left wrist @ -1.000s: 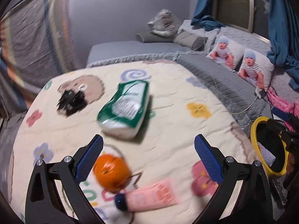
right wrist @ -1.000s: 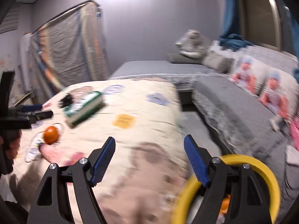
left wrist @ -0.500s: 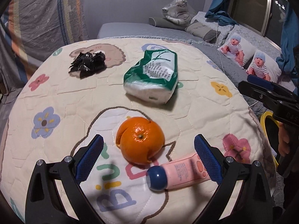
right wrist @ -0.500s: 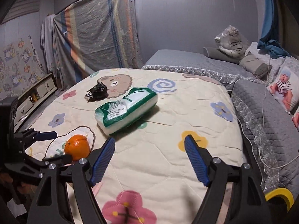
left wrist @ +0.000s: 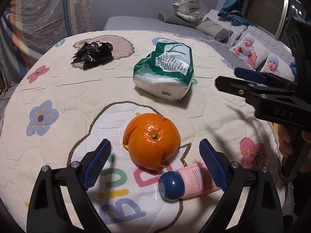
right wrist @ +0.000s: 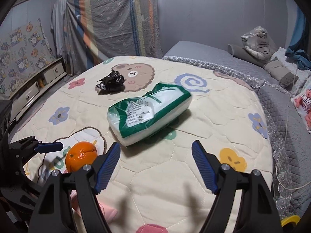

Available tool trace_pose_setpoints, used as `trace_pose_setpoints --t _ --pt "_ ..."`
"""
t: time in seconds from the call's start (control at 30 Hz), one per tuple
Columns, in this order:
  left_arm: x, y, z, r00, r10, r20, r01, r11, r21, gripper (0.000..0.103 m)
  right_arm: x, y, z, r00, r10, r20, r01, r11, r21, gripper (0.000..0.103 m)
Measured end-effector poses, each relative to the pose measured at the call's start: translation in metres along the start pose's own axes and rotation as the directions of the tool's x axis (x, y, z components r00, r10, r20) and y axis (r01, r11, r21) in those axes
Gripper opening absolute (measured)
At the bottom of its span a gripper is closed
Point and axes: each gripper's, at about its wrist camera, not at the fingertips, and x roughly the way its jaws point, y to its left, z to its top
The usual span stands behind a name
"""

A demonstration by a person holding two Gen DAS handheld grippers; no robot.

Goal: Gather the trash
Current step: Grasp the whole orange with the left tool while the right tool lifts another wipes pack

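Note:
An orange (left wrist: pixel 153 134) with a split peel lies on the cream quilt (left wrist: pixel 58 89), just ahead of my left gripper (left wrist: pixel 154 147). Its jaws are closing, the orange sits between the fingertips, and the pads stand clear of it. A pink bottle with a blue cap (left wrist: pixel 190 180) lies by the right finger. Farther off are a green-and-white tissue pack (left wrist: pixel 165 71) and a crumpled black bag (left wrist: pixel 93 52). My right gripper (right wrist: pixel 156 145) hovers open and empty in front of the tissue pack (right wrist: pixel 147 112), with the orange (right wrist: pixel 80 155) to its left.
A grey bedspread (right wrist: pixel 281 120) borders the quilt on the right, with pillows and a cable on it. A yellow bin rim (right wrist: pixel 289 220) shows at the lower right. A low cabinet (right wrist: pixel 35 89) stands at the left. A striped cloth hangs on the back wall.
My left gripper came down and closer to the orange, its jaws narrowing slightly. My right gripper swung left from the yellow bin to over the quilt, facing the tissue pack.

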Motion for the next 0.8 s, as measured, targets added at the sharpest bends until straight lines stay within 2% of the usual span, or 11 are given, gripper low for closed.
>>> trace_pose_setpoints --t 0.17,0.3,0.4,0.6,0.8 --pt "0.009 0.005 0.004 1.000 -0.004 -0.019 0.003 1.000 -0.015 0.088 0.032 0.003 0.013 0.994 0.069 -0.083 -0.067 0.997 0.028 0.073" --pt "0.019 0.011 0.006 0.999 -0.008 -0.048 0.006 0.999 -0.036 0.081 0.059 -0.001 0.023 0.984 0.114 -0.140 -0.103 0.991 0.080 0.073" --pt "0.026 0.014 0.007 0.998 -0.011 -0.059 0.009 0.999 -0.045 0.080 0.076 -0.004 0.030 0.973 0.156 -0.169 -0.138 0.984 0.112 0.073" --pt "0.036 0.016 0.012 0.997 -0.007 -0.074 0.005 0.999 -0.035 0.074 0.096 0.001 0.042 0.963 0.194 -0.186 -0.173 0.977 0.123 0.075" --pt "0.046 0.020 0.020 0.997 0.017 -0.078 -0.019 1.000 -0.019 0.059 0.117 0.002 0.059 0.962 0.193 -0.193 -0.170 0.977 0.127 0.077"
